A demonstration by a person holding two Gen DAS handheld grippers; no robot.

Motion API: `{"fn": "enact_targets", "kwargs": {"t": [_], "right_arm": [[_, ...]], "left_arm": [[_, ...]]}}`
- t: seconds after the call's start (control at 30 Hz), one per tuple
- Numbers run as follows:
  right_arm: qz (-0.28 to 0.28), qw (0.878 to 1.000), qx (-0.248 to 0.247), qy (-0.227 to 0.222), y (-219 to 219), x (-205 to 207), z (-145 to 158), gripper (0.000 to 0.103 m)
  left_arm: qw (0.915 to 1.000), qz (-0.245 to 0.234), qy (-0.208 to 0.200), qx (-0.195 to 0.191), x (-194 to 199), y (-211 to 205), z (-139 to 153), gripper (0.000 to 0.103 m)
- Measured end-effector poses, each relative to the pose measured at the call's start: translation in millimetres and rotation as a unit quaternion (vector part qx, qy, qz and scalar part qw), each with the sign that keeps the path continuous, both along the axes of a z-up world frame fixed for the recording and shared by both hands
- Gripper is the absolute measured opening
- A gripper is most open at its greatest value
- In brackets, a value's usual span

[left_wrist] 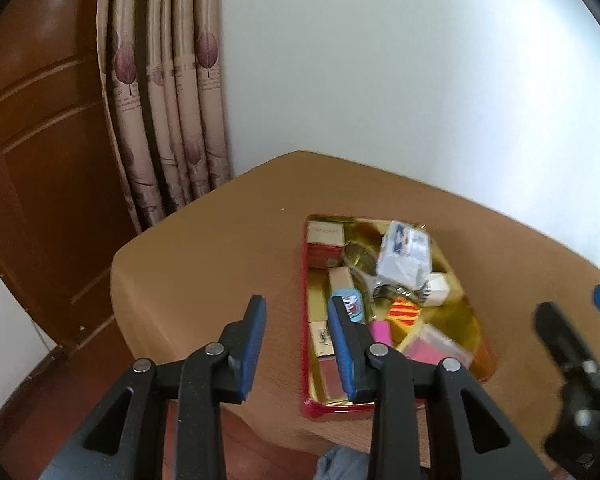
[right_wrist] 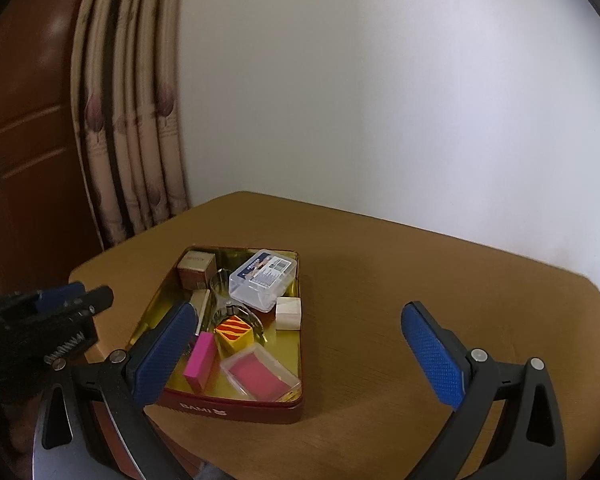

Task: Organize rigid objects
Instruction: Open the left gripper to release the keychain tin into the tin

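Rigid objects (right_wrist: 236, 336) inside red tin (right_wrist: 236, 410), both claws empty, apart

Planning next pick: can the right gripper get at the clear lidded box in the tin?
Probably yes: the right gripper is open and empty, and the clear lidded box lies atop the other items in the red tin, nothing covering it.

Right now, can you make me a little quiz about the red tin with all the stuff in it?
1. True or false: the red tin sits on the floor.
2. What lies on top of the pile at the tin's far end? A) clear plastic box B) spoon C) ball
3. Fill in: neither the left gripper nor the right gripper holds ____.

Key: 1 false, it sits on the brown table. 2 A. 3 anything; both sets of fingers are apart with nothing between them.
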State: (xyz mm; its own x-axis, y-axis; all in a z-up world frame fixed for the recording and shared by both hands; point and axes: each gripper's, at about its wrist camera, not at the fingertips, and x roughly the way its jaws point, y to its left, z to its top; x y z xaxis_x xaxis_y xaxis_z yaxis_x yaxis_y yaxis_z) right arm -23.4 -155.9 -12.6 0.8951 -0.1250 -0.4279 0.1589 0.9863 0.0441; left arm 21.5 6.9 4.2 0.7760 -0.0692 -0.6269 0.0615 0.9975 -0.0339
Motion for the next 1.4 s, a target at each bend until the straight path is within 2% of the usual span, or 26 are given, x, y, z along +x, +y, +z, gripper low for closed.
{"fn": "enact_targets", "kwargs": {"t": [0.1,0.37,0.57,0.9,1.4], "right_arm": [[-0.006,1.000,-0.011,-0.003,5,-3,1,0.102],[-0.006,1.000,-0.016,-0.014,6,-11,6,0.102],[-0.004,1.000,-0.014,-0.008,5,-10,4,0.102],[0.003,0.999,-0.037,-0.002,15,-7,1,0.102],[0.005,0.999,-0.043,-0.003,16,-13,3,0.102]], "left_arm": [[0.9999,-0.003,0.009,-0.009,1,0,-3,0.033],[1.0000,-0.003,-0.006,-0.003,-4,-2,1,0.033],[0.9999,-0.011,0.000,0.000,-4,-4,2,0.033],[0.9998,-0.019,0.002,-0.003,-3,-5,1,0.033],[1.0000,-0.006,0.002,-0.001,-1,-2,-3,0.037]]}}
